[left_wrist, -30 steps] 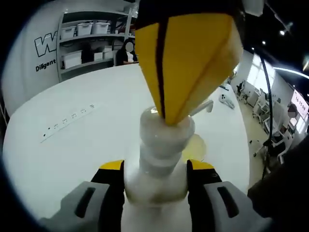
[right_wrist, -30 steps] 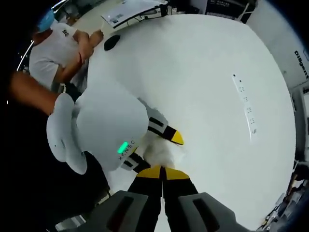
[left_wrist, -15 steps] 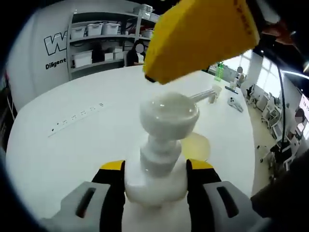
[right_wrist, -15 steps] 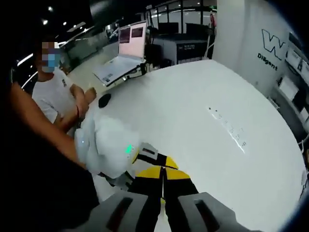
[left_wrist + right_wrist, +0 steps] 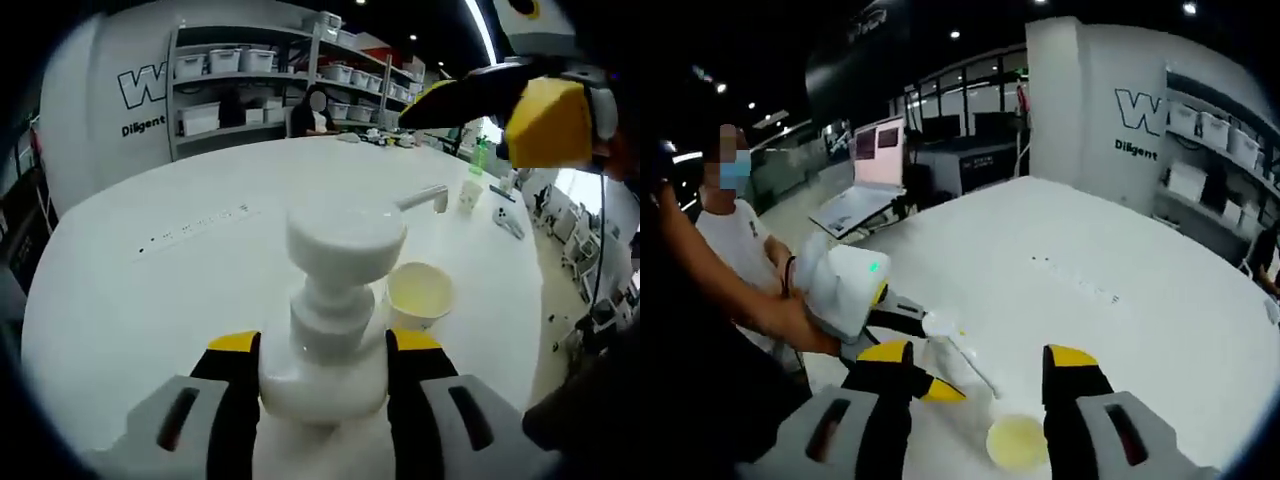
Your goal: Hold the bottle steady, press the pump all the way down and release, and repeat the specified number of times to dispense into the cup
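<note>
A white pump bottle (image 5: 322,375) stands on the white table (image 5: 130,310), and my left gripper (image 5: 322,345) is shut on its body. The pump head (image 5: 346,238) is up, and its nozzle points toward a small pale cup (image 5: 418,293) just beyond. My right gripper (image 5: 545,120) hangs high at the upper right, clear of the pump. In the right gripper view, my right gripper (image 5: 980,358) is open with nothing between its fingers. Below it are the pump head (image 5: 938,325), the cup (image 5: 1018,440) and the left gripper (image 5: 915,335) holding the bottle.
A power strip (image 5: 195,228) lies on the table to the left. Small items (image 5: 470,195) sit at the far edge. A seated person (image 5: 725,250) and a laptop (image 5: 865,195) are at the table's left side. Shelves with bins (image 5: 230,90) line the wall.
My right gripper has lifted off the pump head, moved up and away, and opened. The pump head has risen back to its full height. The left gripper still holds the bottle.
</note>
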Available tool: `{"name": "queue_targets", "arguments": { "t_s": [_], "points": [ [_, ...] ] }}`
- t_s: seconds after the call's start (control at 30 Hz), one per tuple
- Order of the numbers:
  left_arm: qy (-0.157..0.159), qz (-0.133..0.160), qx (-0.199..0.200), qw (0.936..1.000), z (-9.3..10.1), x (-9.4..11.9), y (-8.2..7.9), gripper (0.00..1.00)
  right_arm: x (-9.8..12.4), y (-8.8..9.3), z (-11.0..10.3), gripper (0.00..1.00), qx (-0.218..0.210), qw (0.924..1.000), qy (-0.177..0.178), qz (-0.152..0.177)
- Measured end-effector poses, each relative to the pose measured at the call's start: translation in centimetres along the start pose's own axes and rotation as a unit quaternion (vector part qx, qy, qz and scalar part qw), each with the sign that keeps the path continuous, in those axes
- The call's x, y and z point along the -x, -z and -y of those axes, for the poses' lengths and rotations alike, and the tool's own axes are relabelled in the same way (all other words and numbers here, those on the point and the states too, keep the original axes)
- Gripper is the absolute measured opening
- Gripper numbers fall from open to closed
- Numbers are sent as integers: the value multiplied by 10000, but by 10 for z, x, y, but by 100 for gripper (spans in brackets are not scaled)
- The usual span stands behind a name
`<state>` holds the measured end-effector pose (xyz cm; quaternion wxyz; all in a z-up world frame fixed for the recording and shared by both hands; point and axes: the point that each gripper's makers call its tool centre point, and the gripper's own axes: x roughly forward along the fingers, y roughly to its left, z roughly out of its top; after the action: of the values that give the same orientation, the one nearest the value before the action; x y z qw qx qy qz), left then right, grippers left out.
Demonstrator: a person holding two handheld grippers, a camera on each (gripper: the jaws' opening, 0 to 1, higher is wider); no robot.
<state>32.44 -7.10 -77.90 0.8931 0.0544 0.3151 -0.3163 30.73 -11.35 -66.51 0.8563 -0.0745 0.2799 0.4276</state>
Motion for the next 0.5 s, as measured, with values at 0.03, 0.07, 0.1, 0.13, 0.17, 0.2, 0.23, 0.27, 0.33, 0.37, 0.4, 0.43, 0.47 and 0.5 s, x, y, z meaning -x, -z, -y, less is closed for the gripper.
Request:
{"name": "queue_targets", "arguments": {
  "t_s": [0.03, 0.07, 0.1, 0.13, 0.17, 0.2, 0.23, 0.27, 0.33, 0.37, 0.4, 0.43, 0.47, 0.5],
  "points": [
    [-36, 4, 30, 10000, -2, 1, 1, 47, 1, 2, -1, 55, 11, 10000, -11, 15],
    [-94, 13, 72, 9999, -4, 4, 2, 47, 1, 6, -4, 56, 33, 10000, -30, 40],
    [-120, 25, 97, 9999, -5, 5, 3, 47, 1, 10, -5, 58, 36, 10000, -37, 25],
    [-167, 39, 129, 9998, -7, 6, 4, 47, 1, 13, -6, 62, 32, 10000, -31, 12],
    [-200, 51, 154, 9997, -8, 7, 5, 47, 3, 16, -6, 65, 41, 10000, -2, 49],
    [-244, 56, 183, 9995, -9, 8, 6, 47, 4, 18, -7, 68, 2, 9999, 19, 120],
    [-279, 54, 200, 9994, -11, 10, 7, 47, 5, 19, -7, 70, -20, 9999, 36, 149],
    [-325, 60, 238, 9992, -12, 12, 8, 47, 8, 21, -7, 72, -46, 9997, 84, 228],
    [-368, 59, 262, 9990, -15, 14, 9, 47, 13, 26, -5, 76, -180, 9992, 151, 324],
    [-422, 70, 286, 9987, -17, 16, 11, 47, 15, 29, -4, 77, -238, 9990, 173, 350],
    [-466, 89, 321, 9984, -19, 18, 12, 47, 17, 31, -4, 78, -282, 9988, 184, 369],
    [-525, 95, 353, 9980, -22, 21, 13, 47, 20, 35, -1, 78, -309, 9984, 234, 408],
    [-568, 91, 378, 9976, -24, 23, 14, 47, 23, 36, 1, 78, -326, 9980, 293, 454],
    [-625, 89, 417, 9971, -28, 25, 15, 47, 28, 39, 4, 76, -355, 9974, 377, 492]
  ]
}}
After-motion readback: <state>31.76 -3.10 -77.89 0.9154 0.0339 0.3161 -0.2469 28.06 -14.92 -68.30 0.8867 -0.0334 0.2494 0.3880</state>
